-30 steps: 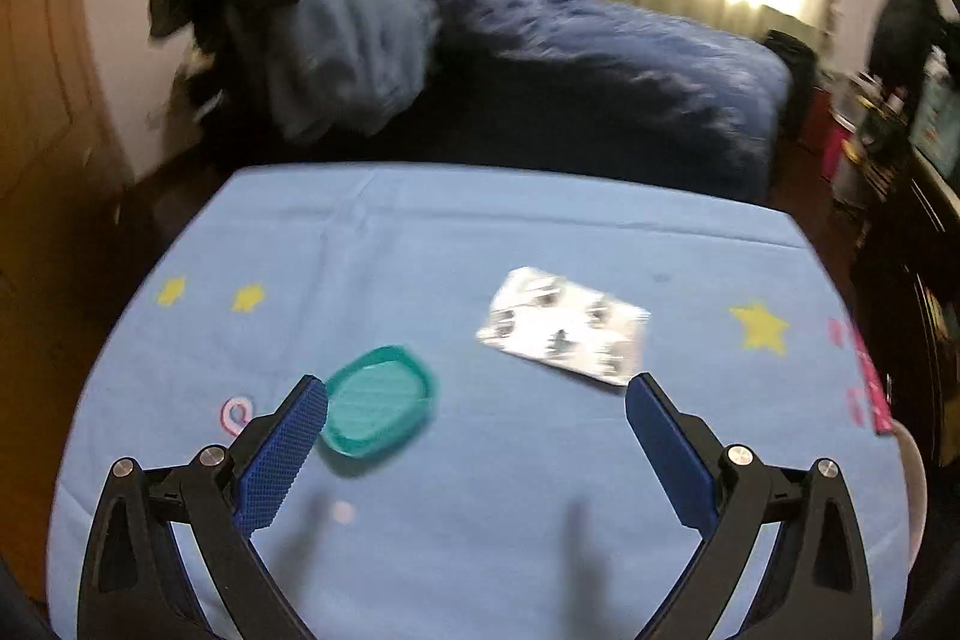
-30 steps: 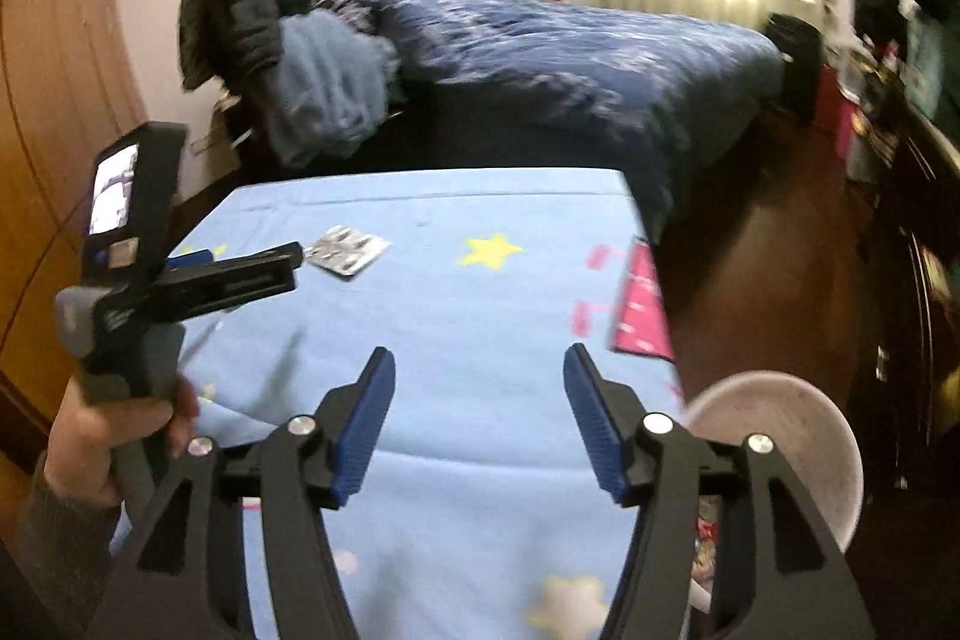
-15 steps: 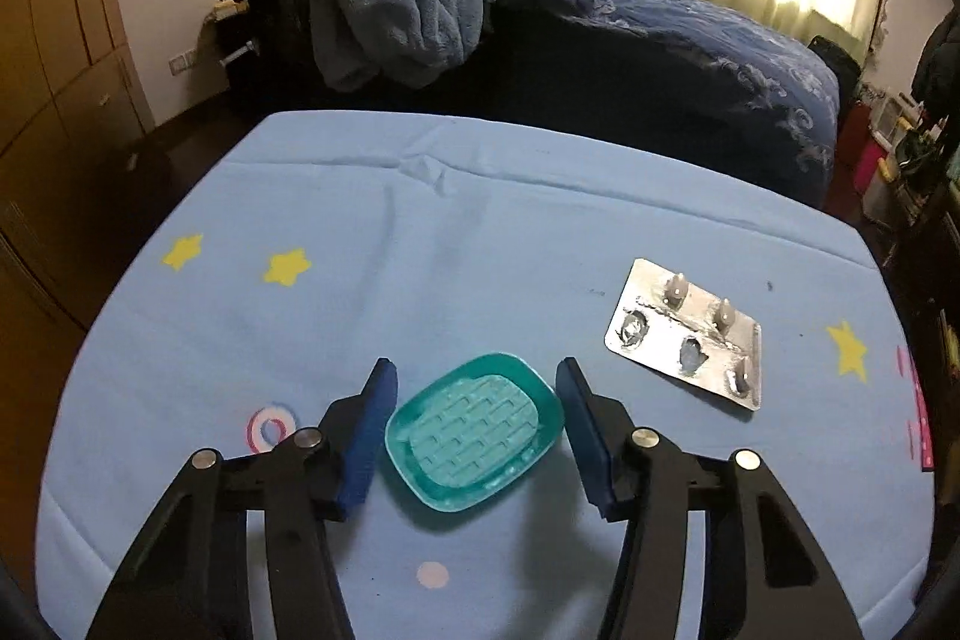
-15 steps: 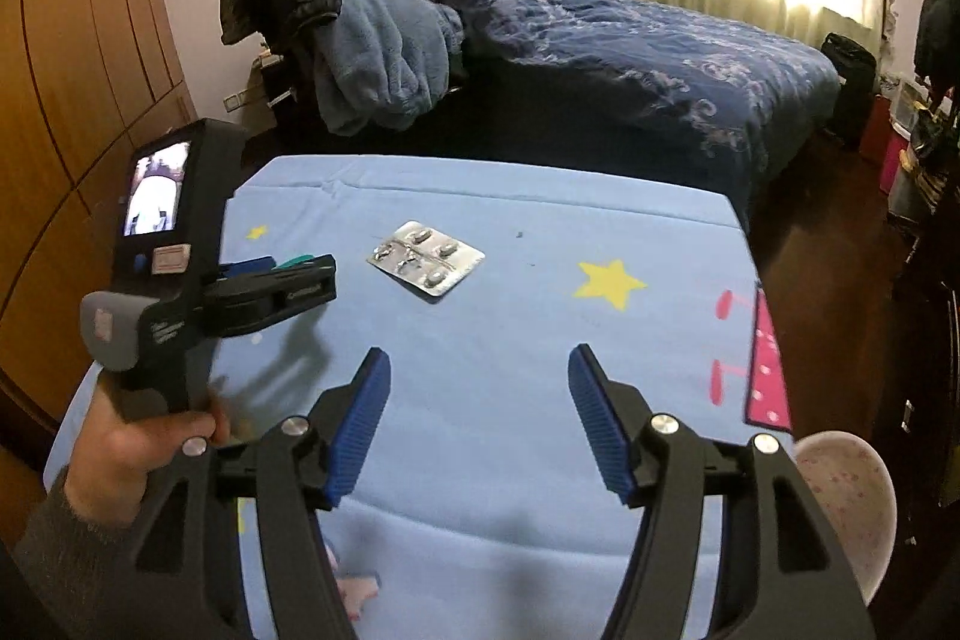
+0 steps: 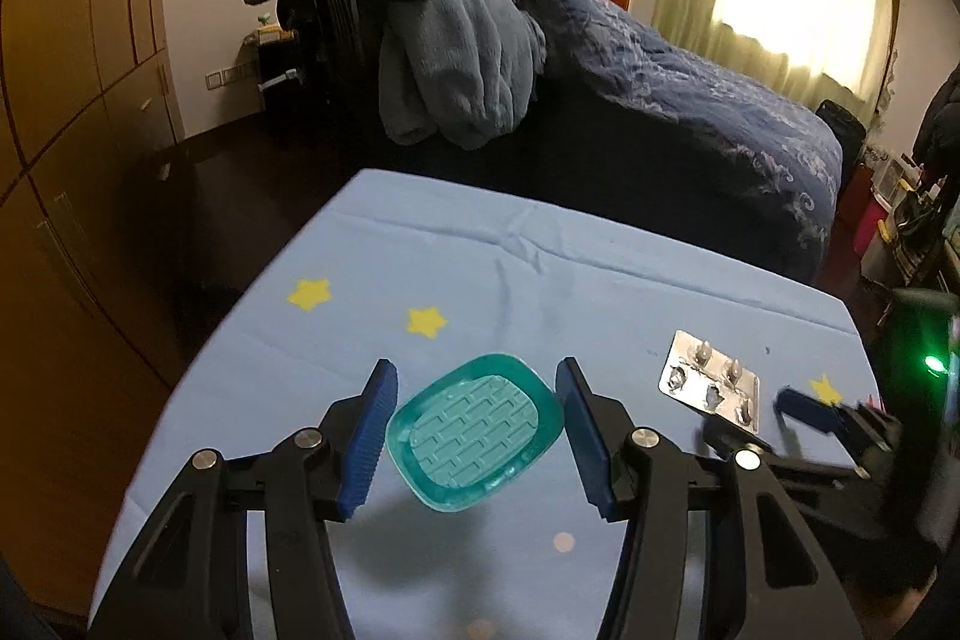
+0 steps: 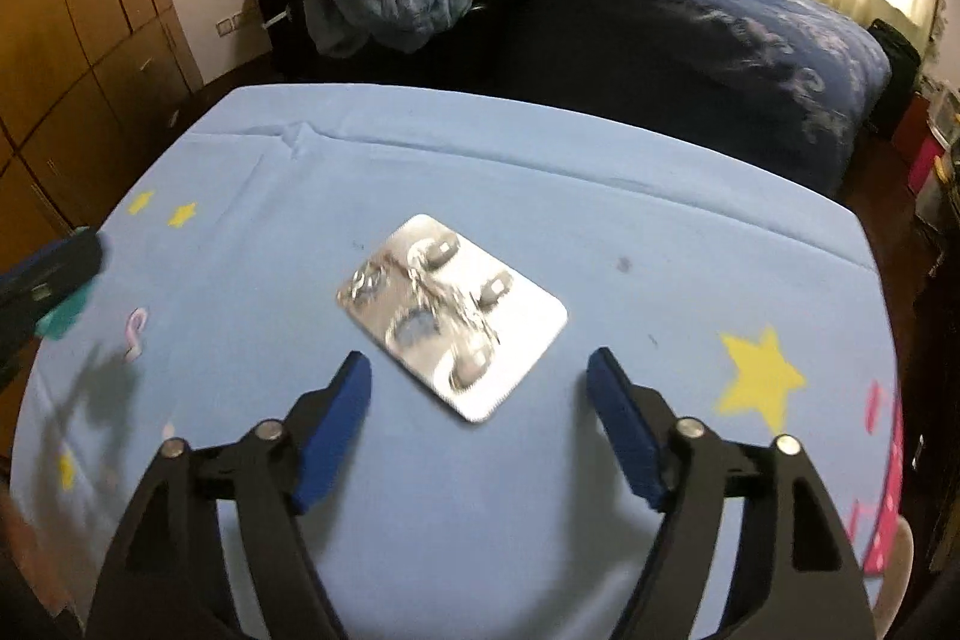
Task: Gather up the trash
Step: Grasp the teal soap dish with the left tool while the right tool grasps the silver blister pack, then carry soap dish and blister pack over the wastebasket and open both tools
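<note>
My left gripper [image 5: 474, 436] is shut on a teal oval lid [image 5: 474, 439] with a brick pattern and holds it lifted above the light blue tablecloth [image 5: 510, 280]. A silver blister pack [image 6: 453, 316] of pills lies flat on the cloth. My right gripper [image 6: 480, 421] is open, its blue pads just short of the pack's near edge, on either side of it. The pack also shows in the left wrist view [image 5: 711, 388], with the right gripper's fingers [image 5: 807, 409] beside it. The left gripper's tip and the teal lid [image 6: 63, 319] show at the left edge of the right wrist view.
The cloth [image 6: 540, 196] bears yellow stars [image 6: 759, 379] and pink marks. Behind the table stand a bed with a dark blue duvet [image 5: 690, 100] and a chair heaped with clothes [image 5: 444, 58]. Wooden wardrobes [image 5: 72, 40] line the left. Clutter sits at the far right.
My left gripper closed around the teal lid and lifted it off the cloth. My right gripper moved forward and left, down to the blister pack, and stayed open.
</note>
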A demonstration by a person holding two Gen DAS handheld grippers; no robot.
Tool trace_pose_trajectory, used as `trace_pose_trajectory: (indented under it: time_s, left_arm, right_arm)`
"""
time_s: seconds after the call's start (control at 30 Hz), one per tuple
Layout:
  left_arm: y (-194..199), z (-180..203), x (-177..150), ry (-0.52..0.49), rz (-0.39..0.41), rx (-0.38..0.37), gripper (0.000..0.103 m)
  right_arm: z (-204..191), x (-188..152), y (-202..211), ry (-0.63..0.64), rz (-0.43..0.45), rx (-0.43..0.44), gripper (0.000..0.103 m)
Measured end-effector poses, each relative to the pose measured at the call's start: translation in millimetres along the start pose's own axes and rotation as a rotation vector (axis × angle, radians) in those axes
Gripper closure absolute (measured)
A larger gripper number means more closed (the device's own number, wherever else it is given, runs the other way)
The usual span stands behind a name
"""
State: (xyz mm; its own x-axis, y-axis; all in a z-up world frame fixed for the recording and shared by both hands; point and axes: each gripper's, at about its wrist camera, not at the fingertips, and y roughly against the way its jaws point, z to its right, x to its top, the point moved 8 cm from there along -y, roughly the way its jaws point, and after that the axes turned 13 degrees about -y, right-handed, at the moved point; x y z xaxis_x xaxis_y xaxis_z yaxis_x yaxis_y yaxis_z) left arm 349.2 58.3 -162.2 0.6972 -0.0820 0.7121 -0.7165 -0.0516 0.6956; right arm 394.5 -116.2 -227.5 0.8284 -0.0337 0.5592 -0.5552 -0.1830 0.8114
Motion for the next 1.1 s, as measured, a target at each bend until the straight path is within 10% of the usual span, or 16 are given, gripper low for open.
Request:
trace_pose_trajectory:
  time_s: [0.2,0.4,0.53,1.1]
  left_arm:
    - [4.8,-3.6,3.9,0.0,0.02,-0.019,0.048]
    - [7.8,1.3,1.1,0.01,0.019,-0.043,0.048]
    - [15.1,5.9,-1.2,0.01,0.019,-0.051,0.048]
    - [50.4,33.9,-5.3,-0.036,0.051,-0.07,0.048]
  right_arm:
    - [-6.1,8.6,-12.2,0.053,-0.009,0.028,0.01]
    - [-15.9,-1.0,4.7,0.101,-0.001,0.033,0.07]
    - [-17.1,-9.5,14.4,0.112,0.01,0.034,0.086]
    - [29.7,-47.6,112.6,-0.045,0.091,0.149,0.086]
